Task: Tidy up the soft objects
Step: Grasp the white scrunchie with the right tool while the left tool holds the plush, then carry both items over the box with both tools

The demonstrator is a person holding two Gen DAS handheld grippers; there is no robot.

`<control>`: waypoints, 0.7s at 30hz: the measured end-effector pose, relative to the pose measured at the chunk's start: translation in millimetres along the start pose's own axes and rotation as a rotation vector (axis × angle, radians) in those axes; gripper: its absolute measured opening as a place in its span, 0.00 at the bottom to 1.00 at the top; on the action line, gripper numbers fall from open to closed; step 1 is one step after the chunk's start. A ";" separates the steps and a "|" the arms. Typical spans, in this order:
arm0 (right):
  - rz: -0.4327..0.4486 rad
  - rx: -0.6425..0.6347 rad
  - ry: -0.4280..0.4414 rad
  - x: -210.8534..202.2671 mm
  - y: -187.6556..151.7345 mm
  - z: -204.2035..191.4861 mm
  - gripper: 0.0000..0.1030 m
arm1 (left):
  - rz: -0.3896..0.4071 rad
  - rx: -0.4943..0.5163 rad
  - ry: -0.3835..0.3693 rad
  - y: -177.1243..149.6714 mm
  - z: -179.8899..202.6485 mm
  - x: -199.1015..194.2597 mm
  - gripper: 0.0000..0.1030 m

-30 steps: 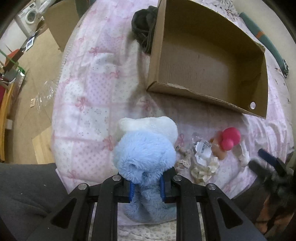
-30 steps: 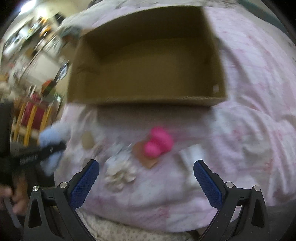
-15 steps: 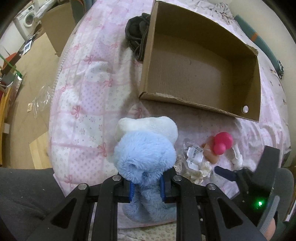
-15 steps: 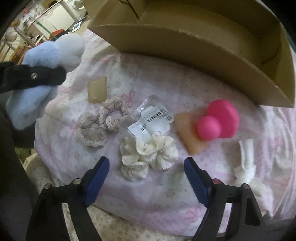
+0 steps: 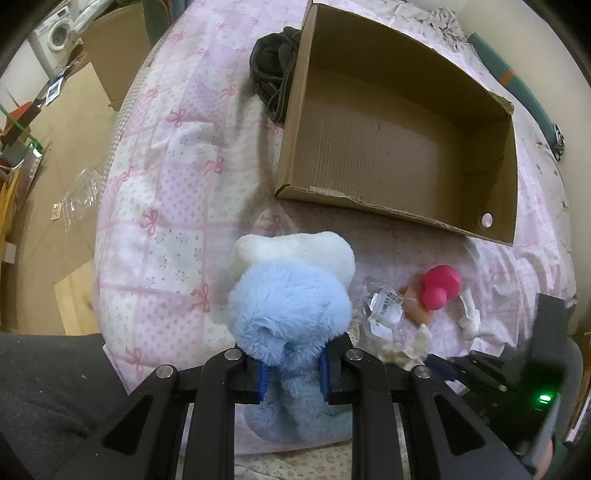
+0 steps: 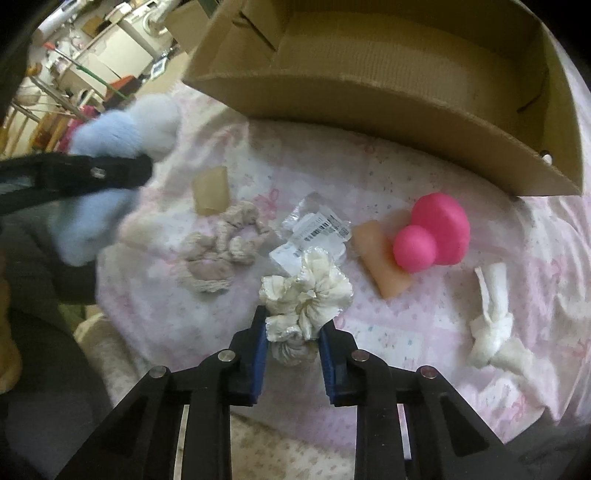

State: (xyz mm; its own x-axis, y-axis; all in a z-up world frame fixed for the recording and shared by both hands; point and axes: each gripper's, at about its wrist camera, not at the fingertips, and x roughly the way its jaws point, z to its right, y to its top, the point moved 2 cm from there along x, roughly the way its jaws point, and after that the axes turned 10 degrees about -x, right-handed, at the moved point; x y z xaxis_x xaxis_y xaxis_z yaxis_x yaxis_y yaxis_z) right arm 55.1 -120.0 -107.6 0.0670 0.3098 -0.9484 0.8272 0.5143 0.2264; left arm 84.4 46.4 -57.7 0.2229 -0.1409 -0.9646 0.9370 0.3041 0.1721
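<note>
Since half a second ago the right hand-held gripper [image 6: 291, 360] is closing from a wide spread onto the cream scrunchie [image 6: 304, 291], its blue pads now pinching the near end of the ruffled fabric; the left hand-held gripper [image 5: 291, 373] is keeping its narrow clamp on the blue plush toy [image 5: 290, 314] and is holding it a little higher over the bed.

The cardboard box [image 6: 369, 110] is lying straight ahead of both grippers, open side up and looking empty, its long axis running across their line of sight. The right gripper is sitting nearer its front wall, so the scrunchie probably has the shorter way in, forward and over that lip. The plush is hanging ahead of the left gripper's jaws, with the box ahead and to the right of it.

Still lying loose ahead of the right gripper are the beige scrunchie [image 6: 221, 251] to the front-left, a clear packet [image 6: 314, 232] just beyond the held one, a pink toy [image 6: 432, 232] resting against a peach block [image 6: 384, 266] to the front-right, and a knotted white cloth [image 6: 491, 325] far right.

All of this is resting on a bed quilt [image 5: 166, 192] patterned with pink bows, soft and rumpled. Left of the bed a wooden floor and a washing machine [image 5: 59, 29] are showing.
</note>
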 end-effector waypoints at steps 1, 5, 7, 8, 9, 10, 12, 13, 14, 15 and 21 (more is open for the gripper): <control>0.009 0.003 0.014 -5.5 -0.8 -0.9 0.26 | 0.001 0.002 0.005 -0.1 0.1 0.6 0.18; 0.038 0.028 0.088 -26.8 -10.1 -5.5 0.26 | -0.001 0.004 0.023 -1.5 -1.0 4.0 0.18; 0.058 0.028 0.086 -30.1 -15.9 -8.6 0.26 | -0.003 0.005 0.033 -2.1 -1.1 6.6 0.18; 0.060 0.020 0.065 -34.1 -18.0 -10.1 0.26 | -0.003 0.007 0.038 -2.6 -0.8 7.1 0.18; 0.066 0.016 0.042 -35.1 -18.0 -8.5 0.26 | -0.001 0.008 0.043 -3.2 -0.4 7.4 0.18; 0.086 0.016 0.031 -38.8 -18.8 -9.0 0.26 | 0.003 0.009 0.048 -3.9 -0.3 7.3 0.18; 0.141 0.029 0.040 -48.5 -16.6 -6.7 0.26 | 0.019 0.020 0.051 -4.9 0.6 4.2 0.18; 0.172 0.033 0.031 -56.4 -14.3 -4.0 0.26 | 0.029 0.025 0.056 -5.3 1.2 2.8 0.18; 0.193 0.034 0.022 -61.2 -10.6 1.1 0.26 | 0.048 0.032 0.064 -4.8 1.9 -0.8 0.18; 0.216 0.039 0.015 -68.4 -8.2 5.2 0.26 | 0.066 0.039 0.068 -4.3 2.8 -5.0 0.18; 0.324 0.057 -0.022 -104.4 10.3 34.9 0.26 | 0.155 0.066 0.058 5.5 10.2 -31.2 0.18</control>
State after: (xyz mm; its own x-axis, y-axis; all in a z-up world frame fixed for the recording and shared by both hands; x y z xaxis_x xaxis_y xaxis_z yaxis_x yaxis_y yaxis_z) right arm 76.1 -175.0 -13.9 0.3434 0.4323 -0.8338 0.7908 0.3458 0.5050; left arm 85.4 42.9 -24.6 0.3523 -0.0422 -0.9349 0.9084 0.2556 0.3308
